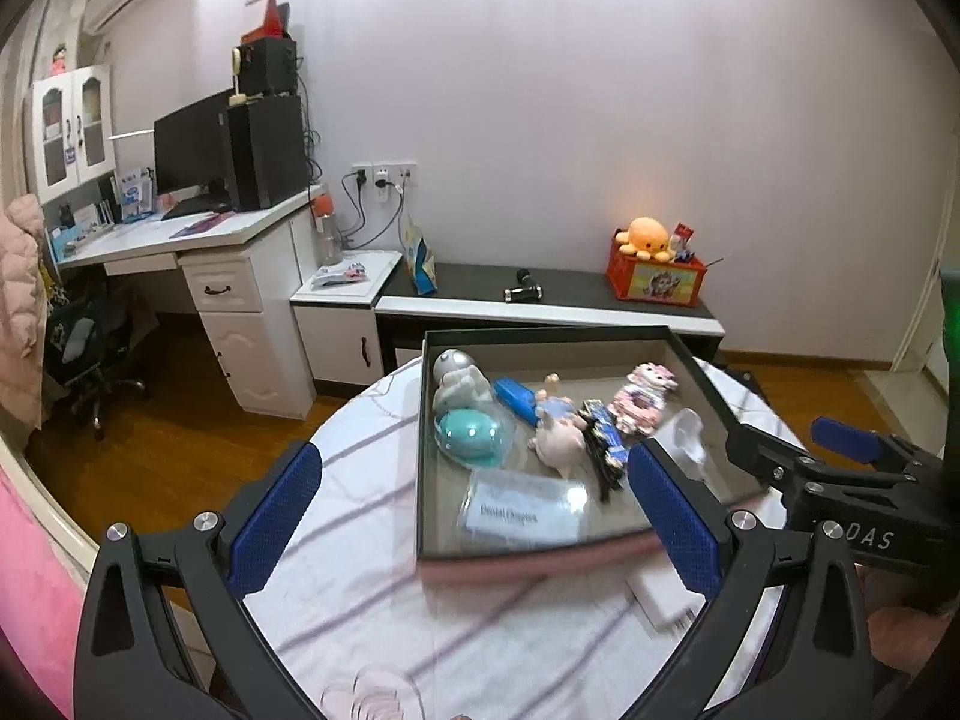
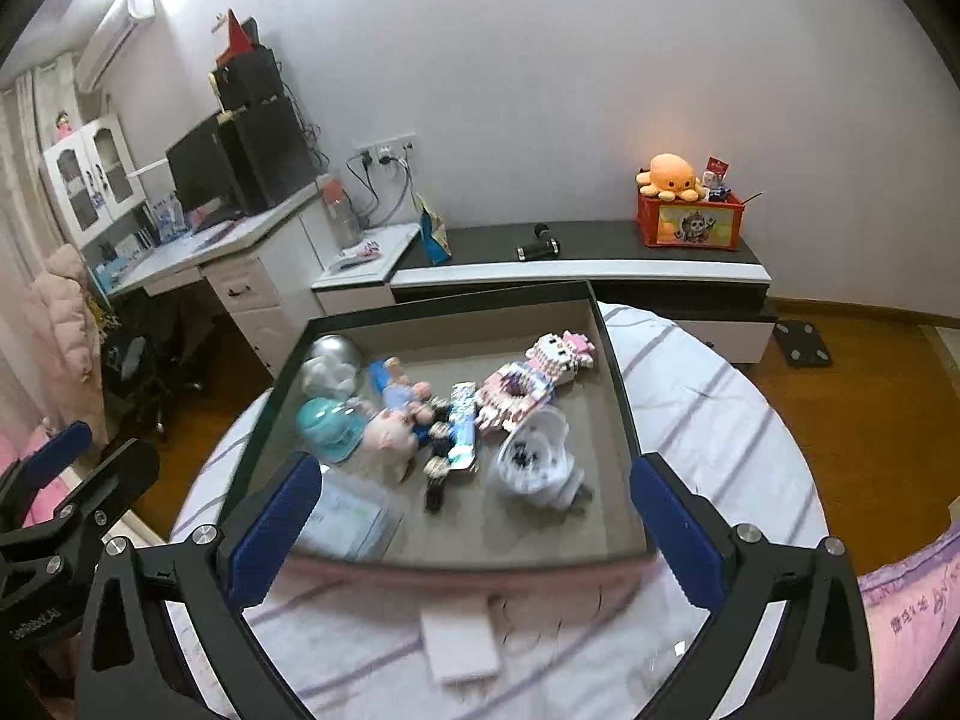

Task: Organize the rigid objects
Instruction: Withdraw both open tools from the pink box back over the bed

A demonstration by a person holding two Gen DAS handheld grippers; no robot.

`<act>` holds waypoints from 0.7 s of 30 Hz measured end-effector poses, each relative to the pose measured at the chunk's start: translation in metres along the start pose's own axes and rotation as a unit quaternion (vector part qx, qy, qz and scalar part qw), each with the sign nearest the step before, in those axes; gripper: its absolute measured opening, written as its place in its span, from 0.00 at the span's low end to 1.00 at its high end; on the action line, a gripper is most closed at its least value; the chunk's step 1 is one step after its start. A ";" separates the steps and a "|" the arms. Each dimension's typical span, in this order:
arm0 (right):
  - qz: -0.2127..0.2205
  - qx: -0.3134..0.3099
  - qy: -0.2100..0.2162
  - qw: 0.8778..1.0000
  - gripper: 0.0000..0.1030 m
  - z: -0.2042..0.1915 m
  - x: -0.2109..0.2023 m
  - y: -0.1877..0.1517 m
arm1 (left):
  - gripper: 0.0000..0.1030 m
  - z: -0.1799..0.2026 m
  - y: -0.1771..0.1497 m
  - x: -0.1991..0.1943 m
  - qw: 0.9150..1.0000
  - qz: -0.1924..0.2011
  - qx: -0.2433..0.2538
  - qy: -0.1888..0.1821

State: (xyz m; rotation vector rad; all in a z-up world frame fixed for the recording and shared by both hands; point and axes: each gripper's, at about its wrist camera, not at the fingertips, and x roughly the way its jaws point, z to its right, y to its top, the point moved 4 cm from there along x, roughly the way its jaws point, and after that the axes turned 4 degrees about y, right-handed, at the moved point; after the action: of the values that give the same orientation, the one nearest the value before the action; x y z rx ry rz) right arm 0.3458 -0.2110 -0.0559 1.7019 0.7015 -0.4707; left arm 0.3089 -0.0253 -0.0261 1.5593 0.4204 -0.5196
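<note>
left claw (image 1: 477,516): jaws wide apart, empty.
right claw (image 2: 474,525): jaws wide apart, empty.
tray: shallow dark-rimmed box (image 2: 618,372) just ahead of both claws, full of small toys.
loose item: flat white rectangular block (image 2: 459,639) on the striped cloth, between the right claw's fingers and below them.
handling: probably light, stiff, smooth; pinch its long edges.

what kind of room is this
Most likely a bedroom or study at home: a white desk with a monitor, a low cabinet bearing an orange plush octopus, and a tray of toys on a round table.
</note>
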 end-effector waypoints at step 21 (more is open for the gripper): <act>0.072 -0.006 -0.007 0.997 1.00 -0.032 -0.176 -0.111 | 1.00 -0.014 -0.089 -0.140 1.000 0.016 -0.027 0.004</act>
State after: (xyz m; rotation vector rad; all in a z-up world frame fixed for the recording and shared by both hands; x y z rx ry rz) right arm 0.1398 -0.2000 -0.0154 1.7216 0.5666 -0.3765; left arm 0.1447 0.0005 -0.0202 1.5148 0.4113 -0.4733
